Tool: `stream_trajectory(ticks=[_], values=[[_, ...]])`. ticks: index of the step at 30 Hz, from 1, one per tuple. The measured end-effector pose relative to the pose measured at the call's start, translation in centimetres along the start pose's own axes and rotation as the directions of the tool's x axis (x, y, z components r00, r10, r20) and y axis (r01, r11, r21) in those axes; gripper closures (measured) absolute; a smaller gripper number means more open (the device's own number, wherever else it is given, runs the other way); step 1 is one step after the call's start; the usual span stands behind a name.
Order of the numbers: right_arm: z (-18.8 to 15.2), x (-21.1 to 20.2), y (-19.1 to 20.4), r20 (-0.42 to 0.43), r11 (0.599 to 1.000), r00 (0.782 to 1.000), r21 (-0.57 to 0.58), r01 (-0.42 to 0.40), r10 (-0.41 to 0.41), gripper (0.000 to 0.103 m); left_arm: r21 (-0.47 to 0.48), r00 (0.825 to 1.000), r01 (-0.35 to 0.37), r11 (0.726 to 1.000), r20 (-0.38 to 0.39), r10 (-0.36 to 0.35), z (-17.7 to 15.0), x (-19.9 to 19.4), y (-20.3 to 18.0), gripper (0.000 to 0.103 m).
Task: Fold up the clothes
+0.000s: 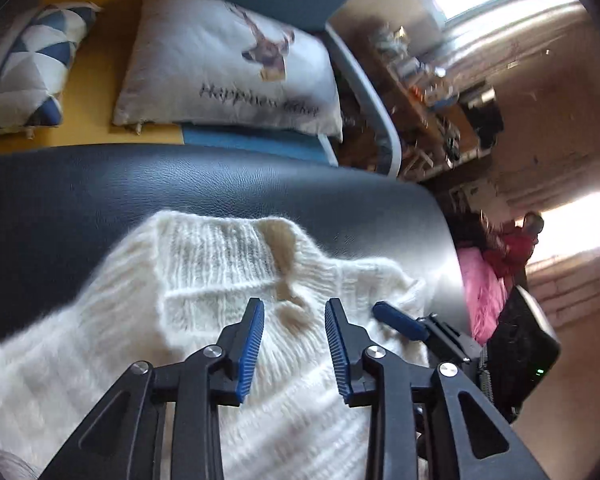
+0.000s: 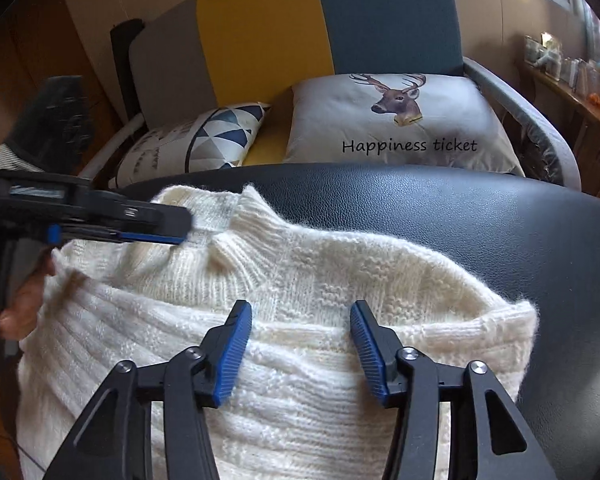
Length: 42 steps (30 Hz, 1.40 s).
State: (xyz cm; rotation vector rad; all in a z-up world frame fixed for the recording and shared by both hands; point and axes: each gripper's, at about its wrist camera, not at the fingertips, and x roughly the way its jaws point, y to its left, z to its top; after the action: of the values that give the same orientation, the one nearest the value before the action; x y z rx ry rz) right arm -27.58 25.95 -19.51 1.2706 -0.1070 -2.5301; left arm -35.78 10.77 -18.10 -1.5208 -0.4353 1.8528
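Note:
A white knit sweater (image 1: 204,280) (image 2: 340,272) lies partly folded on a black leather surface (image 1: 100,192) (image 2: 500,220), its ribbed collar (image 2: 256,224) pointing toward the far edge. In the left wrist view my left gripper (image 1: 294,306) hovers open just over the collar area, nothing between its blue pads. My right gripper (image 2: 300,308) is open above the folded hem fold, also holding nothing. The right wrist view shows the left gripper (image 2: 172,236) side-on at the sweater's left shoulder, with a hand (image 2: 24,300) behind it. One blue finger of the right gripper (image 1: 396,320) rests on the sweater's right edge.
Behind the leather surface stands a yellow and blue armchair (image 2: 260,32) with a deer cushion (image 1: 220,68) (image 2: 400,120) and a triangle-pattern cushion (image 1: 28,68) (image 2: 220,136). A cluttered shelf (image 1: 420,80) and pink fabric (image 1: 484,288) lie off to the right.

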Motion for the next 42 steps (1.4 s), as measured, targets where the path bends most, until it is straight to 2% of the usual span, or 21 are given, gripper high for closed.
stream_trajectory(ticks=[3, 5, 7, 9, 10, 16, 20, 23, 28, 30, 33, 34, 35, 36, 39, 42], values=[[-0.1, 0.2, -0.2, 0.009, 1.0, 1.0, -0.002, -0.009, 0.01, 0.046, 0.02, 0.999, 0.015, 1.0, -0.035, -0.014, 0.8, 1.4, -0.1, 0.07], [-0.3, 0.6, 0.0, 0.01, 1.0, 1.0, -0.009, -0.009, 0.009, 0.045, 0.036, 0.999, 0.028, 0.999, -0.024, -0.027, 1.1, 1.8, -0.4, 0.07], [-0.4, 0.7, -0.1, 0.018, 1.0, 1.0, -0.009, -0.015, 0.015, 0.044, 0.052, 0.999, 0.04, 0.998, -0.013, -0.04, 1.5, 2.3, -0.7, 0.074], [-0.6, 0.9, -0.1, 0.027, 1.0, 0.999, -0.007, -0.02, 0.02, 0.042, 0.068, 0.999, 0.053, 0.996, -0.003, -0.053, 1.8, 2.8, -1.1, 0.1], [-0.9, 0.8, -0.1, 0.039, 1.0, 0.999, -0.007, -0.022, 0.023, 0.042, 0.076, 0.998, 0.059, 0.995, 0.003, -0.059, 2.0, 3.0, -1.3, 0.102], [-1.4, 1.0, 0.2, 0.057, 1.0, 0.998, -0.019, -0.006, 0.007, 0.042, 0.125, 0.995, 0.094, 0.988, 0.033, -0.099, 3.0, 4.4, -2.3, 0.103], [-1.4, 1.0, 0.1, 0.059, 1.0, 0.998, -0.019, -0.005, 0.006, 0.042, 0.116, 0.995, 0.089, 0.989, 0.023, -0.093, 2.7, 3.5, -1.7, 0.103], [-1.5, 1.0, -0.1, 0.063, 1.0, 0.998, -0.012, -0.013, 0.014, 0.042, 0.106, 0.996, 0.083, 0.991, 0.012, -0.085, 2.4, 2.7, -1.2, 0.083], [-1.6, 1.0, 0.0, 0.066, 1.0, 0.998, -0.011, -0.014, 0.015, 0.042, 0.088, 0.997, 0.072, 0.994, -0.005, -0.072, 1.9, 1.3, -0.4, 0.076], [-1.6, 1.0, 0.0, 0.068, 1.0, 0.998, -0.01, -0.016, 0.016, 0.041, 0.104, 0.997, 0.073, 0.992, -0.031, -0.07, 1.5, 1.7, -0.4, 0.071], [-1.6, 1.0, 0.0, 0.069, 1.0, 0.997, -0.009, -0.019, 0.019, 0.041, 0.128, 0.996, 0.073, 0.989, -0.062, -0.066, 1.0, 3.2, -1.1, 0.069], [-1.6, 1.0, 0.0, 0.07, 1.0, 0.997, -0.007, -0.021, 0.021, 0.041, 0.148, 0.997, 0.063, 0.987, -0.05, -0.056, 1.0, 3.6, -1.6, 0.07], [-1.7, 0.9, 0.0, 0.071, 1.0, 0.997, -0.006, -0.024, 0.024, 0.041, 0.167, 0.998, 0.063, 0.984, -0.033, -0.058, 1.0, 3.8, -2.1, 0.091], [-1.6, 1.0, 0.0, 0.071, 1.0, 0.997, -0.005, -0.025, 0.025, 0.041, 0.182, 0.997, 0.077, 0.98, -0.018, -0.075, 1.1, 4.0, -2.6, 0.1], [-1.7, 0.9, -0.1, 0.077, 1.0, 0.997, 0.0, -0.031, 0.031, 0.041, 0.23, 0.992, 0.104, 0.968, 0.04, -0.116, 0.9, 4.1, -4.1, 0.1], [-1.7, 0.9, 0.0, 0.077, 1.0, 0.997, 0.0, -0.029, 0.029, 0.041, 0.183, 0.996, 0.051, 0.982, 0.066, -0.064, 0.9, 4.9, -3.0, 0.101]])
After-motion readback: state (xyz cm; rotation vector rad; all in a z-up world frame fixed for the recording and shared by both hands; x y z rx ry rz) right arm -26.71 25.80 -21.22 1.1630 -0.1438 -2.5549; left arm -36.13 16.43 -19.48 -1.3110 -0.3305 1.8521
